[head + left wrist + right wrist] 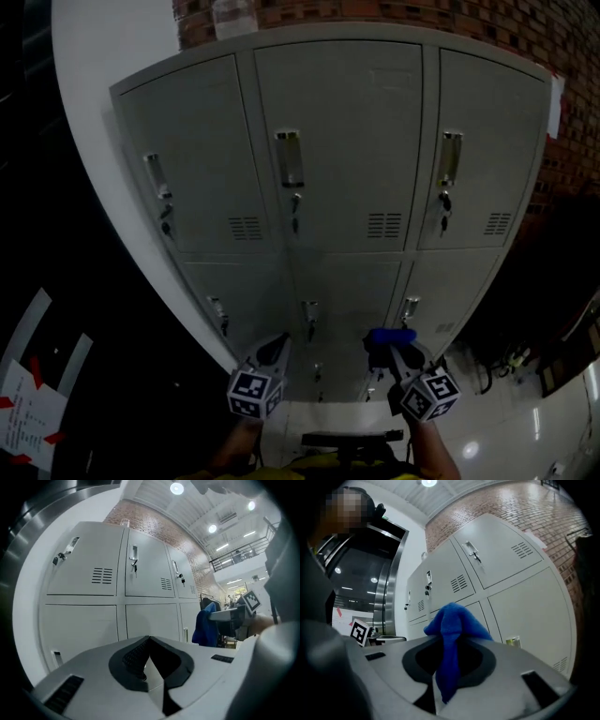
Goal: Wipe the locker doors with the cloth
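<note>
While my right claw (390,351) pinches the blue cloth (452,632) at its middle, so that one bunch stands up above the tips and a tail hangs below them, no wiping shows as begun. The cloth hangs in the air in front of the lower row of the grey locker doors (337,141), near them but not touching any. My left claw (149,640) is pressed together at the tips with nothing between them, held beside the right one and pointed at the same lower row. From these views I can't tell whether any door has already been wiped; the panels all look alike, with no streak or damp mark to go by. As I judge it, the whole job is ahead: bring the cloth up to a door, press it flat, and work across each panel, upper row and lower row.
</note>
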`<act>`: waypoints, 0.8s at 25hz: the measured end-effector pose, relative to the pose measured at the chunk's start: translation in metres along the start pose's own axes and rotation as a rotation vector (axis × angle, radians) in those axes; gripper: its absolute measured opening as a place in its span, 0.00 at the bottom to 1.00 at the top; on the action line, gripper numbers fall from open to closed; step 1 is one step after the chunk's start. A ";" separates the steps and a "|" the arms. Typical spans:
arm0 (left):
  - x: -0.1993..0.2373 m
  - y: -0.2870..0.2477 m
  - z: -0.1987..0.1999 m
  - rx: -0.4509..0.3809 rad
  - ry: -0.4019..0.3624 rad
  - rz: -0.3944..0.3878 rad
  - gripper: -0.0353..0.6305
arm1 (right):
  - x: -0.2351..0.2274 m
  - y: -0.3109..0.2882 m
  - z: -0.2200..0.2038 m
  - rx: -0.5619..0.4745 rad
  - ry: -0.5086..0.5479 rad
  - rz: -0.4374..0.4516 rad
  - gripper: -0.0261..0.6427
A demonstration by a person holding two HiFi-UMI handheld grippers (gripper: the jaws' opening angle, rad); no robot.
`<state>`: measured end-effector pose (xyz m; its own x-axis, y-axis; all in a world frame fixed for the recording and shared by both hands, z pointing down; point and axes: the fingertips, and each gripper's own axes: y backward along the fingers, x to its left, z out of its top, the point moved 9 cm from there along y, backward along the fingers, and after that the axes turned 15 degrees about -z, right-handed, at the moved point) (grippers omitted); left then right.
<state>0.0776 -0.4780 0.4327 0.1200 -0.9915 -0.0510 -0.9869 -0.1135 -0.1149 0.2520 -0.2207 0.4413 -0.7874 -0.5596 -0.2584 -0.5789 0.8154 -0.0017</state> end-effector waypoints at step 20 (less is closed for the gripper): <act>-0.009 0.028 0.016 -0.033 -0.010 -0.058 0.06 | 0.261 -0.176 0.409 -0.379 0.256 0.219 0.14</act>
<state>0.0507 -0.4716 0.4144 0.1781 -0.9825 -0.0549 -0.9812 -0.1731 -0.0854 0.2350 -0.4494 -0.0210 -0.8980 -0.4389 0.0314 -0.3936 0.8331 0.3887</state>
